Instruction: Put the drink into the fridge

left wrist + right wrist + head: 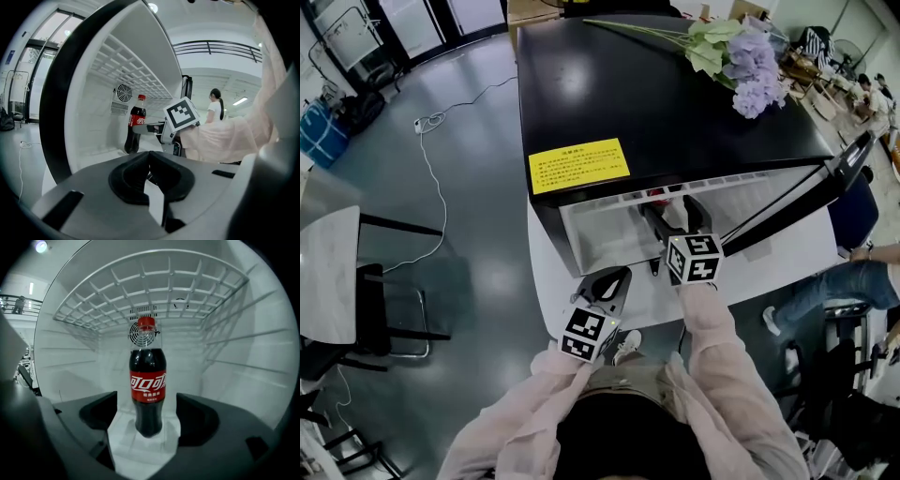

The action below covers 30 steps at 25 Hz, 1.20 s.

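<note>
Finds the cola bottle (147,376) upright, long axis vertical, dead ahead in the gap of the right gripper's (146,404) wide-released jaws, neither pad pressing it, well apart from the left gripper's (151,183) empty clenched jaws, on the fridge's (243,380) white floor below a wire shelf (150,287).

In the head view, the fridge (675,103) hides the bottle (655,194) below its red cap.
</note>
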Each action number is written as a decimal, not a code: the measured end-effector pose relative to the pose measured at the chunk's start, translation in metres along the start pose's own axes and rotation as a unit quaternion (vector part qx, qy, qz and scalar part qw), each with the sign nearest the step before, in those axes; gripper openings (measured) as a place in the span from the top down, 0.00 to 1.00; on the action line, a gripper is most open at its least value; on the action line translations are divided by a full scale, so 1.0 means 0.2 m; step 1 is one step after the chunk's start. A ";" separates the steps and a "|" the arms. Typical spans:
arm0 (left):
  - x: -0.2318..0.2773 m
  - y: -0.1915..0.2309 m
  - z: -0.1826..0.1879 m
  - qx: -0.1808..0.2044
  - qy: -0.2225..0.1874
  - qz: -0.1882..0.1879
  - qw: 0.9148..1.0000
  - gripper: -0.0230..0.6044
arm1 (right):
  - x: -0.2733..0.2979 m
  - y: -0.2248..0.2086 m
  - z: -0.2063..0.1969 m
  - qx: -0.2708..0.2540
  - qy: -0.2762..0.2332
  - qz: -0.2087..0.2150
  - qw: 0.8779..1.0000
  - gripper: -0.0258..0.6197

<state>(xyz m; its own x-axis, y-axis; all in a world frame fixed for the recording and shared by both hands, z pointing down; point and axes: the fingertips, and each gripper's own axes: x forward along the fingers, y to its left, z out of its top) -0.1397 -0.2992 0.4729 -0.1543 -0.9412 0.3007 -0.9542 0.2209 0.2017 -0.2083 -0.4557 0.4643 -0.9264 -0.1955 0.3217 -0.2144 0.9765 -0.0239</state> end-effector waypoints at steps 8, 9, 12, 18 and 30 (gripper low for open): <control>0.01 -0.05 0.00 0.006 0.002 -0.030 1.000 0.94 | -0.16 -0.04 -0.02 0.027 -0.007 -0.028 0.999 0.38; 0.01 -0.06 0.00 0.007 0.002 -0.034 0.999 0.94 | -0.18 -0.05 -0.03 0.029 -0.005 -0.033 0.999 0.38; 0.02 -0.08 0.00 0.009 0.001 -0.045 0.999 0.94 | -0.26 -0.09 -0.06 0.035 0.004 -0.050 0.998 0.38; 0.04 -0.12 0.00 0.014 0.004 -0.067 0.998 0.94 | -0.42 -0.14 -0.14 0.065 0.014 -0.076 0.995 0.40; 0.09 -0.16 0.04 0.013 0.003 -0.093 0.996 0.94 | -0.86 -0.21 -0.16 0.144 -0.023 -0.149 0.978 0.65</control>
<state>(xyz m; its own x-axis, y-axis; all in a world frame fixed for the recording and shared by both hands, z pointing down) -0.1145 -0.3263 0.4639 0.0260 -0.9638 0.2655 -0.9725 0.0371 0.2299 -0.0309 -0.4609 0.4405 -0.8213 -0.4781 0.3113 -0.5489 0.8109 -0.2027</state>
